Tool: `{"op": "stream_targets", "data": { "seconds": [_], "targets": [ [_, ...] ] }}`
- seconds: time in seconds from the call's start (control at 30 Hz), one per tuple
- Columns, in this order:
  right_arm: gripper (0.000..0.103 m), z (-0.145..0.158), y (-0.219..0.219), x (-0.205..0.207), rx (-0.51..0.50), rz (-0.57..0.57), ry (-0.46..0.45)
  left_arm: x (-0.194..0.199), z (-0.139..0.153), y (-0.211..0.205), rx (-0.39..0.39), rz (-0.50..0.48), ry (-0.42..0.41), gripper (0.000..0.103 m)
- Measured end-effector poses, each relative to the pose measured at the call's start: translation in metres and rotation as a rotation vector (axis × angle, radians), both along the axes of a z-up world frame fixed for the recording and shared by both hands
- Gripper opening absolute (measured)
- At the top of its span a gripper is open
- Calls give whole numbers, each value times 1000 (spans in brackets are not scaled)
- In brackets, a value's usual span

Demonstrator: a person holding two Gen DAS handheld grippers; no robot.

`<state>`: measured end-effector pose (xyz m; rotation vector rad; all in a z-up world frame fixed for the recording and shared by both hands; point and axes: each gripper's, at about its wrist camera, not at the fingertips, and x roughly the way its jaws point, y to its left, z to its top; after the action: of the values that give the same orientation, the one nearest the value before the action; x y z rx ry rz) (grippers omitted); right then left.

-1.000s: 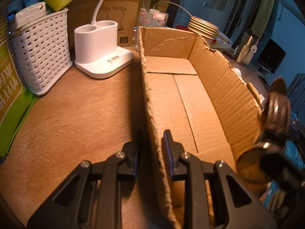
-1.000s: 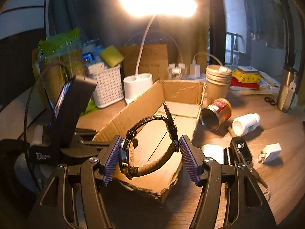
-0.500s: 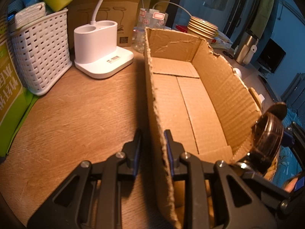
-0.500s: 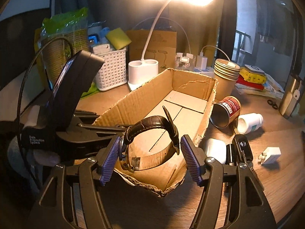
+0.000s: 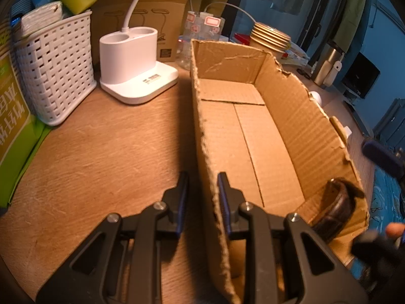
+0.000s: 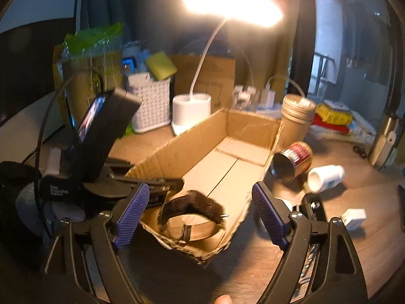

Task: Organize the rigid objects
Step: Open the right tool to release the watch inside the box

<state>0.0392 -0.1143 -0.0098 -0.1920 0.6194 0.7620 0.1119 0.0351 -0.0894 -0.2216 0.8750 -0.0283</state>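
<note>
An open cardboard box (image 5: 255,136) lies on the wooden table; it also shows in the right wrist view (image 6: 227,159). My left gripper (image 5: 202,190) is shut on the box's left wall near its front corner. A dark brown leather watch (image 6: 192,207) lies inside the box at its near end, free of any gripper; it also shows in the left wrist view (image 5: 334,207). My right gripper (image 6: 200,210) is wide open just above the box's near end, with the watch below and between its purple pads (image 6: 131,210).
A tin can (image 6: 291,162), a white pill bottle (image 6: 326,177), a white plug adapter (image 6: 354,217) and a black device (image 6: 314,207) lie right of the box. A white lamp base (image 5: 134,63) and white basket (image 5: 53,65) stand at the back left.
My right gripper moved over the box's near end, opened wide and let go of the watch, which now lies in the box. The left gripper kept its hold on the box wall.
</note>
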Motion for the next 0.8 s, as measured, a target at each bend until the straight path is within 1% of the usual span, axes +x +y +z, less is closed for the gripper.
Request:
{"op": "stream_targets", "data": {
  "seconds": [0.1,0.2,0.27,0.43,0.57,0.7,0.73,0.8],
  "targets": [
    [86,-1,-7,7,4,-44,5,0,0,0,-1,0,0,24],
    [86,-6,-8,13,-21,-67,13,0,0,0,-1,1,0,24],
    [86,-13,-6,16,-55,-74,13,0,0,1,-1,0,0,24],
    [86,-19,-2,33,-99,-157,-41,0,0,-1,-3,1,0,24],
    [86,-26,0,57,-110,-184,1,0,0,-1,-3,2,0,24],
    [86,-34,9,72,-143,-193,32,0,0,0,-4,2,0,24],
    [86,-35,12,73,-152,-189,35,0,0,0,-5,2,0,24],
    [86,-40,20,70,-178,-140,57,0,0,0,-6,3,0,24]
  ]
}}
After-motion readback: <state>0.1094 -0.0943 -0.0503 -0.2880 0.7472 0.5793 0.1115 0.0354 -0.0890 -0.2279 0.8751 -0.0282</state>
